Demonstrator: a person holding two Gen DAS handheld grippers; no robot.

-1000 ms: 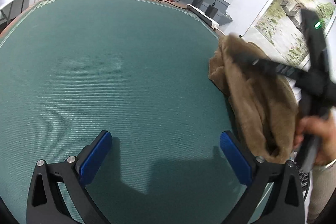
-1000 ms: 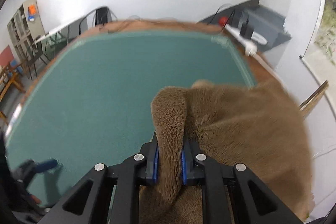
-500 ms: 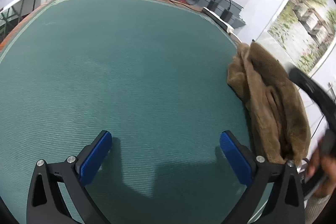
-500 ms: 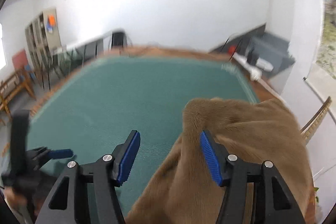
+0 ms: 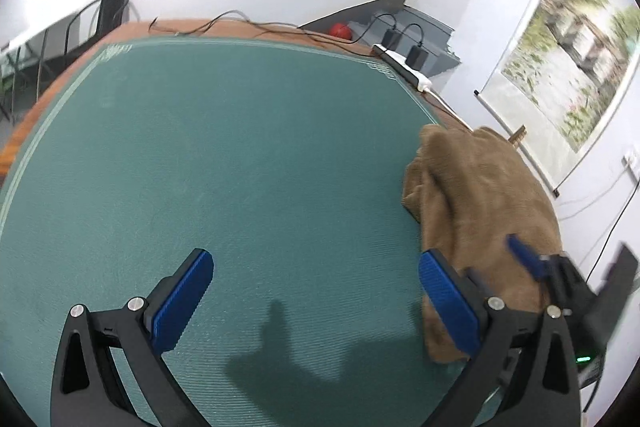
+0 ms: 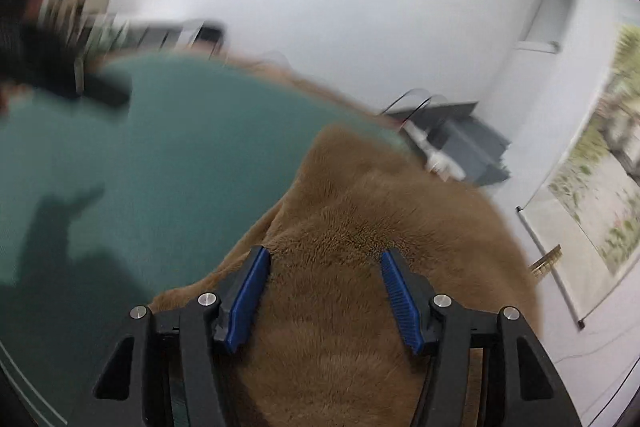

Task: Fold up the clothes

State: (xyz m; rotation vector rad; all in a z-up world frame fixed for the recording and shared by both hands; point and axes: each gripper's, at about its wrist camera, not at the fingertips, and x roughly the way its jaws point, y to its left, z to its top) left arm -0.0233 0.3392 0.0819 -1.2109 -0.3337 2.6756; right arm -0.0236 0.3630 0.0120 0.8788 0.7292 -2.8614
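The brown fleece garment (image 6: pixel 360 227) lies bunched on the green mat (image 5: pixel 240 155) at the table's right edge. The right gripper (image 6: pixel 324 295) has its blue fingers (image 6: pixel 248 295) spread apart, released, with the fleece beneath and between them, not pinched. The left gripper (image 5: pixel 316 299) is spread wide over bare mat; the garment sits just outside its right finger (image 5: pixel 448 303).

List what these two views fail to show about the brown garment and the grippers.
- Brown garment, left wrist view: its near end is hidden behind the left gripper; what kind of garment it is cannot be told.
- Brown garment, right wrist view: its near part runs off the bottom edge.
- Right gripper, left wrist view: blurred; only one blue pad shows.
- Left gripper, right wrist view: a dark smear at the upper left.
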